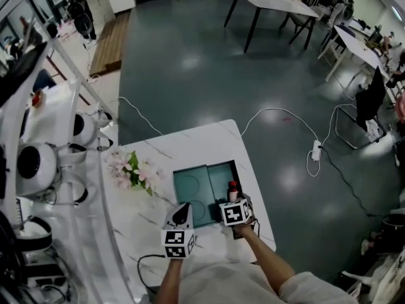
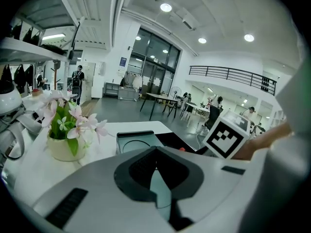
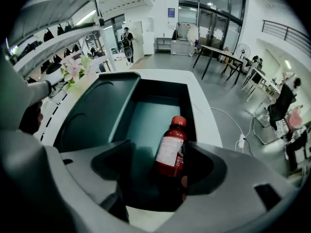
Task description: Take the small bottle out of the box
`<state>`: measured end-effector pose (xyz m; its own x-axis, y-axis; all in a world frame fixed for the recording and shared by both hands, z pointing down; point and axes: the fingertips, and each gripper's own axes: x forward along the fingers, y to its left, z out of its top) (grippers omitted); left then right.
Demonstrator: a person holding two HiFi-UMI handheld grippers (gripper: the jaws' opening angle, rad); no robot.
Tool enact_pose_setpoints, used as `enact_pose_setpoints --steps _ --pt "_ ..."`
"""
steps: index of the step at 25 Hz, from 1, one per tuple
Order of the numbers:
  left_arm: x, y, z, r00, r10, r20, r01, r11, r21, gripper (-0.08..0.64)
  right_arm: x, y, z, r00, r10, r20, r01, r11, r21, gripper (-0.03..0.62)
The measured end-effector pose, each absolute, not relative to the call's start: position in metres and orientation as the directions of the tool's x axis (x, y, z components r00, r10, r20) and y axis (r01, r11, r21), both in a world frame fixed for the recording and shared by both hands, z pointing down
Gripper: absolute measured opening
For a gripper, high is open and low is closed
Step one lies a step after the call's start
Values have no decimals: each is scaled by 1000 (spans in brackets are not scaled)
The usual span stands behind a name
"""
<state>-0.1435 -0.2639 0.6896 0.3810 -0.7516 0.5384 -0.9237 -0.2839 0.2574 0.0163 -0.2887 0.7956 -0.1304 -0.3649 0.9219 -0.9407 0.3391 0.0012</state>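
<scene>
White marble tabletop, open dark-teal box near its front right corner. Best: centre right gripper, jaws wide, then close on body, lift straight. Small red-brown plastic bottle, red cap, white label, stands between them in box's right compartment. Left gripper jaws nearly together, empty

Your small bottle is dark red, with a red cap and a white label. The box is dark teal. The tabletop is white with grey veins. The flowers are pink, with green leaves. The floor is dark grey-green.
</scene>
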Motion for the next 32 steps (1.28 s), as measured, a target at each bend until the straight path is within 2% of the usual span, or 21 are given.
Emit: enact_pose_setpoints --steps 6,7,8,12,16,19,23,32 --pt "-136 -265 688 392 -745 539 -919 -293 263 18 21 -287 800 -144 -364 920 -952 305 -28 344" --pt "-137 -266 688 392 -745 539 -919 -294 262 18 24 -287 803 -121 -350 929 -955 296 -13 336" --pt "-137 -266 688 391 -746 538 -920 -294 260 18 26 -286 803 -93 -331 939 -960 281 4 283" --pt "-144 -265 688 381 -753 536 -924 -283 259 18 27 -285 808 -56 -298 953 -978 208 7 286" --pt "-149 -263 687 371 -757 538 -927 -272 256 18 23 -290 819 -39 -272 962 -970 240 28 274" --pt "-155 -263 687 363 -759 540 -930 -264 254 18 25 -291 823 4 -255 967 -963 258 72 239" --pt "-159 -263 688 357 -760 543 -933 -258 252 18 24 -293 824 10 -259 966 -963 259 79 238" --pt "-159 -259 687 354 -761 544 -934 -256 249 18 17 -298 823 -73 -275 959 -949 315 18 233"
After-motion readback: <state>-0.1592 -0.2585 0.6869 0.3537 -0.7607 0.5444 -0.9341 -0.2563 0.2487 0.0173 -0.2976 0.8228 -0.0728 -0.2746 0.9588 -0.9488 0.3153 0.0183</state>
